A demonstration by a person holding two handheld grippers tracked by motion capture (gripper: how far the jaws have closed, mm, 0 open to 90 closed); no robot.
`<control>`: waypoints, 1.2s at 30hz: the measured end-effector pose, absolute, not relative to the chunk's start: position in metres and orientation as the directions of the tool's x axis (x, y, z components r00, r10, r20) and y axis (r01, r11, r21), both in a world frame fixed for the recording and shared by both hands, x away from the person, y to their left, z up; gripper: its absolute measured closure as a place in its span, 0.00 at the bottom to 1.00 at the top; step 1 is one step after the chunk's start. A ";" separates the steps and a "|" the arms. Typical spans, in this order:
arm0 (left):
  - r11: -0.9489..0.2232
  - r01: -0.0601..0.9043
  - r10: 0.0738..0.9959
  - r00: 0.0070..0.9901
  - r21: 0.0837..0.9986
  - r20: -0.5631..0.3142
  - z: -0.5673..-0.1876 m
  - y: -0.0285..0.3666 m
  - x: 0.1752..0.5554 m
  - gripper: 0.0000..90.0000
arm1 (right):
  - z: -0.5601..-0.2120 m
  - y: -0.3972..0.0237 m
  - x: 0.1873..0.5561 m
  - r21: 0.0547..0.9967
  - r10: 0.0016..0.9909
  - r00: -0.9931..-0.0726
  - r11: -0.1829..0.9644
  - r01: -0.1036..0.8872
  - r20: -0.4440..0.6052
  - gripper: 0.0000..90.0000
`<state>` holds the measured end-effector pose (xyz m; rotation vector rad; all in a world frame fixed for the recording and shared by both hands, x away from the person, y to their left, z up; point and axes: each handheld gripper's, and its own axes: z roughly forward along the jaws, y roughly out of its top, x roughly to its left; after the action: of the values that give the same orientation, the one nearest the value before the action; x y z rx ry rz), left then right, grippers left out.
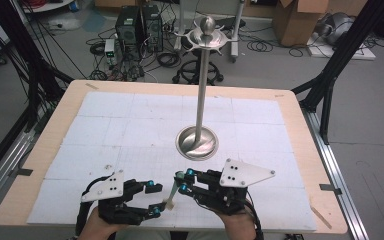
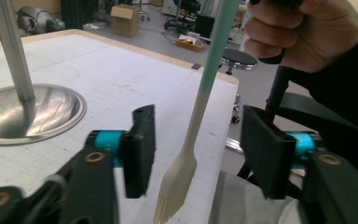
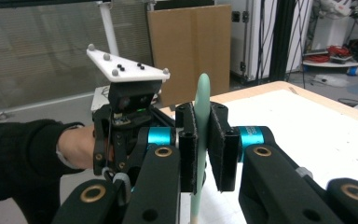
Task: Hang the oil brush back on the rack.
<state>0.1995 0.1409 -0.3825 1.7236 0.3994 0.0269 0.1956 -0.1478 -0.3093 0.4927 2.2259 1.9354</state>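
Observation:
A fork (image 1: pixel 171 195) with a teal handle and cream tines hangs over the table's front edge. My right gripper (image 1: pixel 184 181) is shut on its teal handle (image 3: pixel 202 93), the pads pressing both sides, as the right gripper view (image 3: pixel 204 144) shows. My left gripper (image 1: pixel 154 199) stands open around the tine end. In the left gripper view the cream tines (image 2: pixel 179 172) hang between the two jaws of that gripper (image 2: pixel 203 151) with a gap on each side. The tines point down toward the white mat.
A tall steel stand rises from a round dished base (image 1: pixel 196 141) at the table's middle, with a ball-topped ring at its top (image 1: pixel 207 34). White gridded mats (image 1: pixel 130 125) cover the wooden table. Computers, cables and boxes sit on the floor beyond.

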 end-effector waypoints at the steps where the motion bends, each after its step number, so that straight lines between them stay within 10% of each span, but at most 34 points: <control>1: -0.138 0.244 0.271 0.941 0.960 -0.201 -0.382 0.141 0.200 0.49 | -0.309 -0.148 0.196 0.982 0.328 -0.938 0.112 0.152 0.108 0.92; 18: -0.181 0.257 0.031 0.966 0.949 -0.256 -0.384 0.130 0.195 0.71 | -0.310 -0.144 0.217 0.987 -0.065 -0.987 0.074 0.141 0.146 0.92; 31: -0.186 0.214 0.058 0.977 0.959 -0.207 -0.384 0.131 0.192 0.92 | -0.313 -0.138 0.221 0.986 -0.098 -0.984 0.088 0.142 0.150 0.90; 36: -0.178 0.214 0.170 0.968 0.960 -0.184 -0.383 0.133 0.193 0.93 | -0.314 -0.138 0.218 0.979 0.060 -0.980 0.056 0.195 0.192 0.47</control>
<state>0.1928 0.1325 -0.3830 1.7582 0.2873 -0.0400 0.2178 -0.1378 -0.3142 0.2861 2.3519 2.2112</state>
